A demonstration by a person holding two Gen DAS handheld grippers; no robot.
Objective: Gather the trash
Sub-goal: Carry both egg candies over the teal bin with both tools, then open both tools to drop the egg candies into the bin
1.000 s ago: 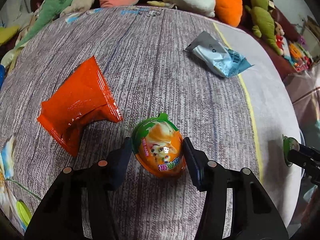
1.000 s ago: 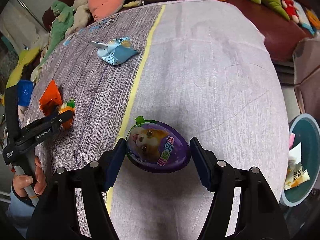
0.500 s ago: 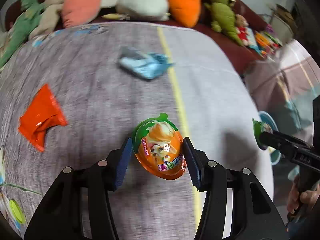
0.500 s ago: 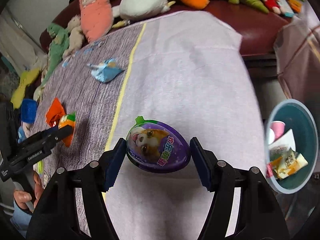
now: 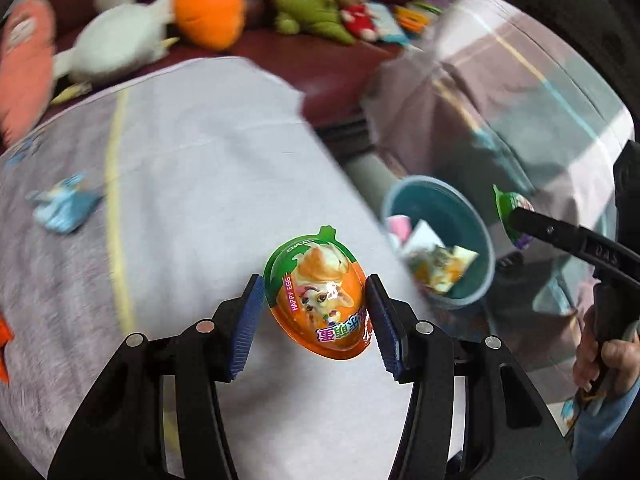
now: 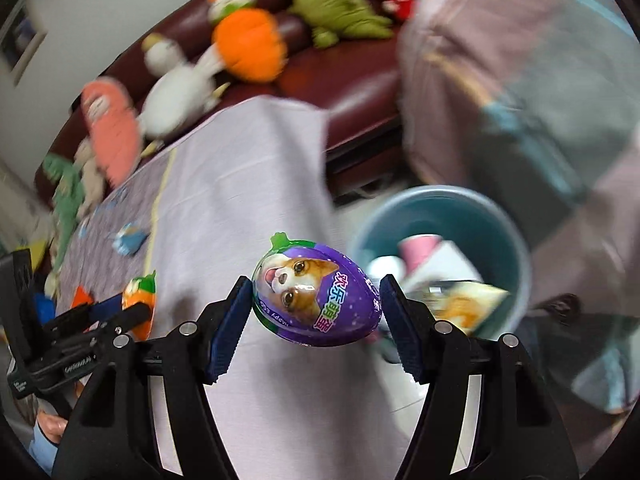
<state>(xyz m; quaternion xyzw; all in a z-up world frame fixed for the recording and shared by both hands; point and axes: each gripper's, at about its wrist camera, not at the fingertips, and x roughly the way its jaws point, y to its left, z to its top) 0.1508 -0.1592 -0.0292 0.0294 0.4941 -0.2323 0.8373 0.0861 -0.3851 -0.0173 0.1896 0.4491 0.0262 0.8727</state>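
Two glossy egg-shaped packs (image 5: 320, 296) (image 6: 316, 292) clamped between ribbed claw pads.

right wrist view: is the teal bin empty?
No. The teal bin already holds a pink cup and crumpled wrappers.

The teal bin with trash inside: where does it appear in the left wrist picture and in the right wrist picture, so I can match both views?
Left wrist: the teal bin is right of centre, on the floor past the table edge, right of the orange egg.
Right wrist: the bin is right of centre, behind the purple egg.
Shared landmark: the orange plush on the dark red sofa.
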